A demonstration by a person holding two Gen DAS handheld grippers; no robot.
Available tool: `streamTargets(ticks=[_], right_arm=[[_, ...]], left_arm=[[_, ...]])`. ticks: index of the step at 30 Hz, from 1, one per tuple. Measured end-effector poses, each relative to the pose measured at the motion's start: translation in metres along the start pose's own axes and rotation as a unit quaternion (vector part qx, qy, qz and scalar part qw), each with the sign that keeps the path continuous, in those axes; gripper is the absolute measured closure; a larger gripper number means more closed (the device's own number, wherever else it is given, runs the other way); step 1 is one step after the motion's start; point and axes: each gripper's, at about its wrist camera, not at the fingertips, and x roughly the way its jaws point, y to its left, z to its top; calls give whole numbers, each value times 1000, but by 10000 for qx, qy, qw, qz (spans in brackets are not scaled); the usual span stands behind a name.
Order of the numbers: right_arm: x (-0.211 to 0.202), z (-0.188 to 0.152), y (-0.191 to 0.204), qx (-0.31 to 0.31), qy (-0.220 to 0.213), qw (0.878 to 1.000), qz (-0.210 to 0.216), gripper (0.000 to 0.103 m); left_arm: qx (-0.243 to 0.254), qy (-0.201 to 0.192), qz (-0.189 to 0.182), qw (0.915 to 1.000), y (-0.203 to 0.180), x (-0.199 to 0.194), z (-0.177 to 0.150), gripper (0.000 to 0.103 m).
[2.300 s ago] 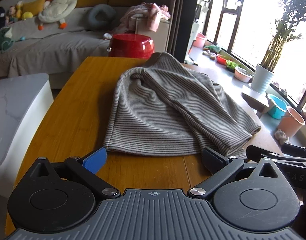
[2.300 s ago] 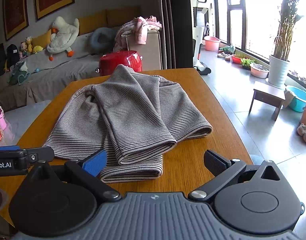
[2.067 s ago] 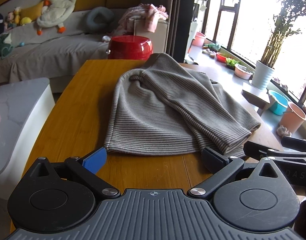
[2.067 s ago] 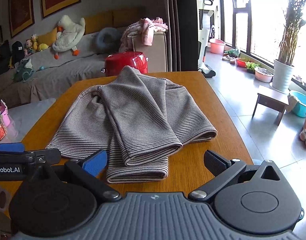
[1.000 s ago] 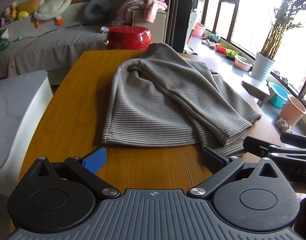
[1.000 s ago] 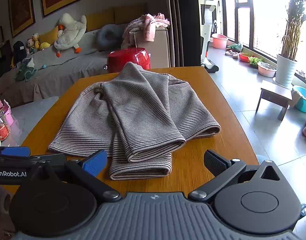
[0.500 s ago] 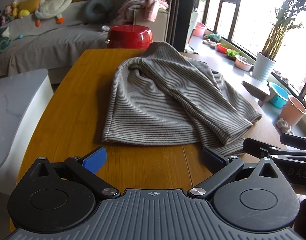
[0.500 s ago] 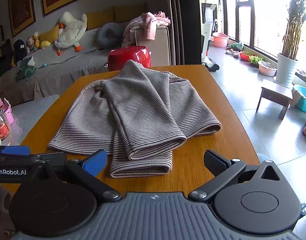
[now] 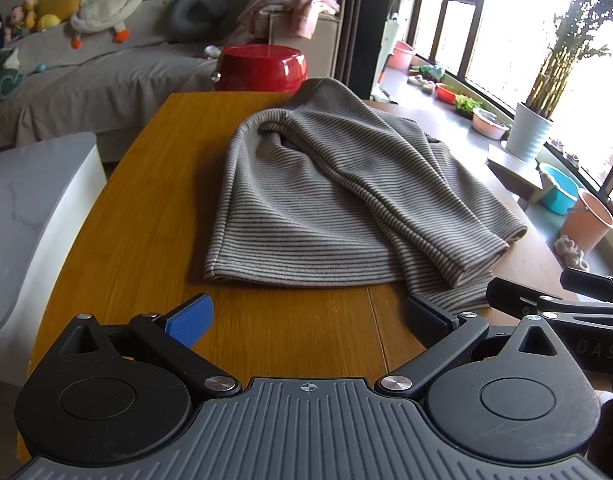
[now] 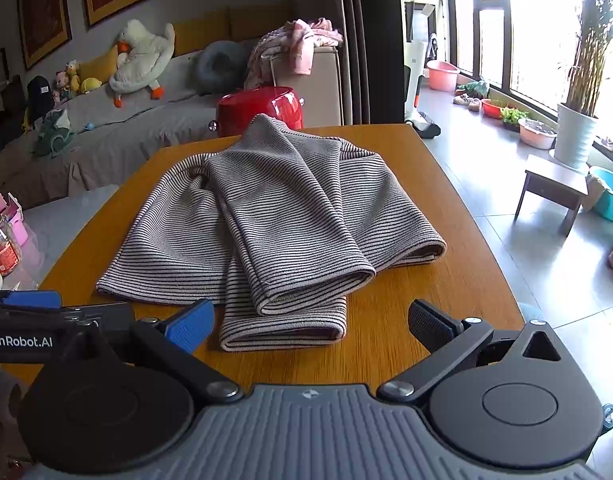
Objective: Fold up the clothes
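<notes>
A grey striped sweater [image 9: 338,204] lies on the wooden table [image 9: 154,208], both sleeves folded across its body; it also shows in the right wrist view [image 10: 274,220]. My left gripper [image 9: 306,316] is open and empty, held just short of the sweater's near hem at its left side. My right gripper [image 10: 310,326] is open and empty, held just short of the folded sleeve cuffs [image 10: 282,324] at the near edge. Each gripper shows at the edge of the other's view.
A red pot [image 9: 262,68] stands beyond the table's far end. A white-topped side table [image 9: 30,200] is close on the left with a jar [image 10: 2,248] on it. A sofa [image 10: 118,128] is behind; a small stool [image 10: 554,188] and basins are right.
Both grippers have shifted only slightly in front of the sweater and stayed open. The sweater has not moved.
</notes>
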Motion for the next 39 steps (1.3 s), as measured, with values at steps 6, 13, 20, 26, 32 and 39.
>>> streamTargets(ticks=[6,13,20,26,32,39], right_arm=[[1,0,0,3,13,10000,2,0],[2,0,0,6,34,10000,6,0],[4,0,0,7,59,10000,12,0],[6,2,-1,-64,62,10000,8,0],[18,7,-7,-67,108,9999,-74,0],[42,16,-30,469,367,9981,145,0]], left_arm=[[-3,7,1,10000,1,0,0,0],[-5,23,5,10000,1,1,0,0],[-3,41,7,10000,1,3,0,0],[47,41,-14,10000,1,4,1,0],[112,97,-109,9998,3,19,8,0],[269,228,-356,9987,6,45,16,0]])
